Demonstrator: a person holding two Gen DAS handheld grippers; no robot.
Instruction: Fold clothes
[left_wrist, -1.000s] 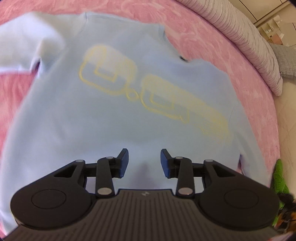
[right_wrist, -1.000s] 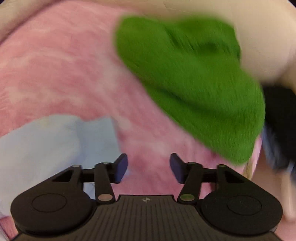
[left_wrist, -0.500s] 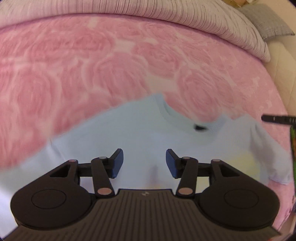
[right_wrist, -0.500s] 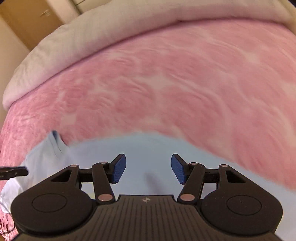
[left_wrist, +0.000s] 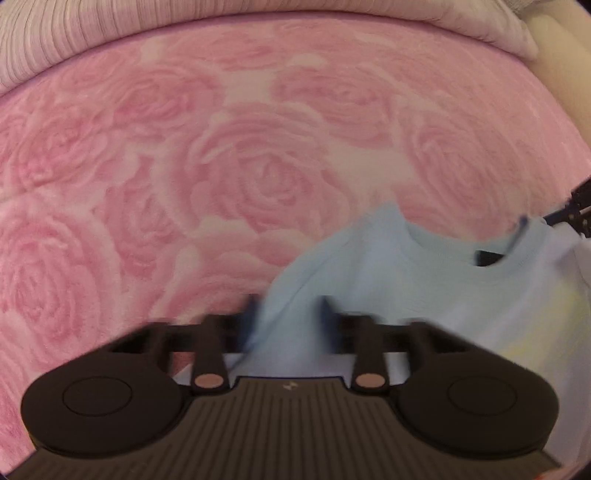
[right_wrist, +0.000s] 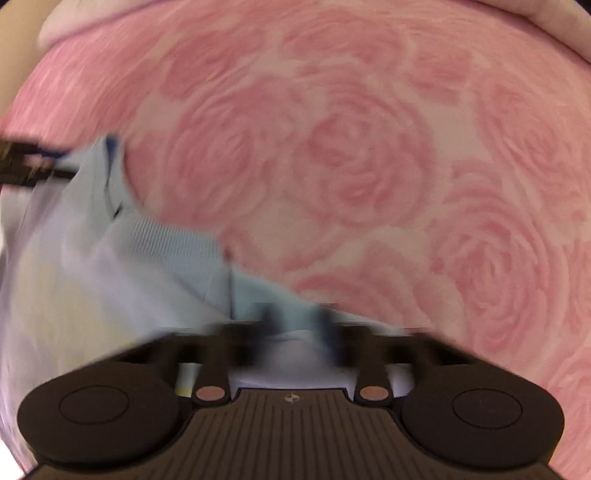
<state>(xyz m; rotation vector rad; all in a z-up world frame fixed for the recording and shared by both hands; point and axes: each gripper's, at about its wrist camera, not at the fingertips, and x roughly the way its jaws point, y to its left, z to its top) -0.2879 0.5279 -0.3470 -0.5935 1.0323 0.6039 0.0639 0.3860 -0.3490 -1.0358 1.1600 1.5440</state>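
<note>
A light blue T-shirt (left_wrist: 424, 288) with a pale yellow print lies on the pink rose-patterned bed cover; its collar (left_wrist: 454, 251) shows at right. In the left wrist view my left gripper (left_wrist: 288, 317) stands at the shirt's left shoulder edge, with cloth between its blurred fingers. In the right wrist view the shirt (right_wrist: 122, 266) fills the lower left, and my right gripper (right_wrist: 295, 321) stands at its right shoulder edge, cloth between the fingers. Both sets of jaws are motion-blurred. Each gripper shows at the edge of the other's view.
The pink rose bed cover (left_wrist: 258, 155) spreads beyond the shirt. A striped grey-white duvet (left_wrist: 74, 40) lies along the far edge of the bed. A pale wall or floor strip (left_wrist: 565, 74) shows at far right.
Both grippers have moved to the shirt's shoulders, one on each side of the collar. Their fingers have narrowed around the cloth. The collar now stands raised off the bed.
</note>
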